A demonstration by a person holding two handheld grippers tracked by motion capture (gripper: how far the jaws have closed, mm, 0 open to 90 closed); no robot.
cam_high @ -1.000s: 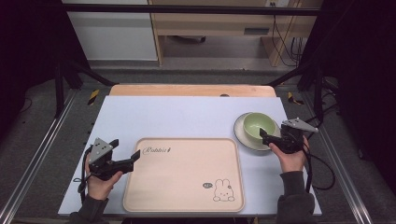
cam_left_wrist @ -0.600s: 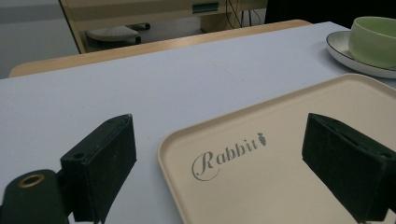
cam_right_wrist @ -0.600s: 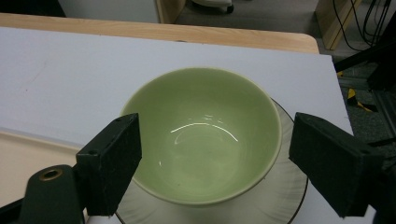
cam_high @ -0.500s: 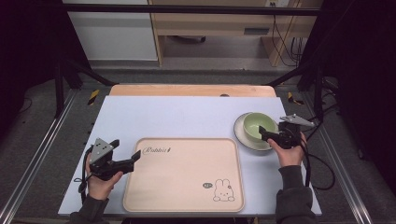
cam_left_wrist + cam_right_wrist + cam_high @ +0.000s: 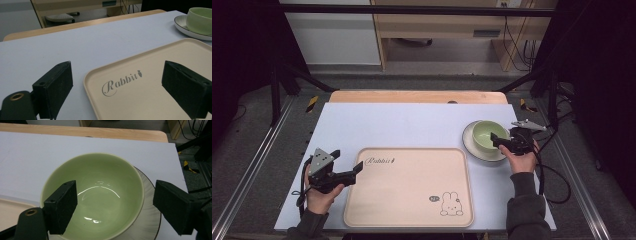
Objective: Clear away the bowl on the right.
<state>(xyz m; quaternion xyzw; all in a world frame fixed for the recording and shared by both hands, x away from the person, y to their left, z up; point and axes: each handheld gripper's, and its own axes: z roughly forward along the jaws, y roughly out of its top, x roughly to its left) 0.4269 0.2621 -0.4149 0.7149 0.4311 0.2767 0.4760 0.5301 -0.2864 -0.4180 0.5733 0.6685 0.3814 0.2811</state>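
"Rabbit" lettering on beige tray

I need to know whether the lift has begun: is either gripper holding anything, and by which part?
Nothing is held. The right gripper straddles the green bowl at its near rim, jaws open; the left gripper is open over the tray.

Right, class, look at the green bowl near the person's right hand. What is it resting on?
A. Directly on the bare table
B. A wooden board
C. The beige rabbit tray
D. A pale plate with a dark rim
D: the green bowl sits on a pale plate with a dark rim, beside the beige tray and not on it, as the high view and the right gripper view both show.
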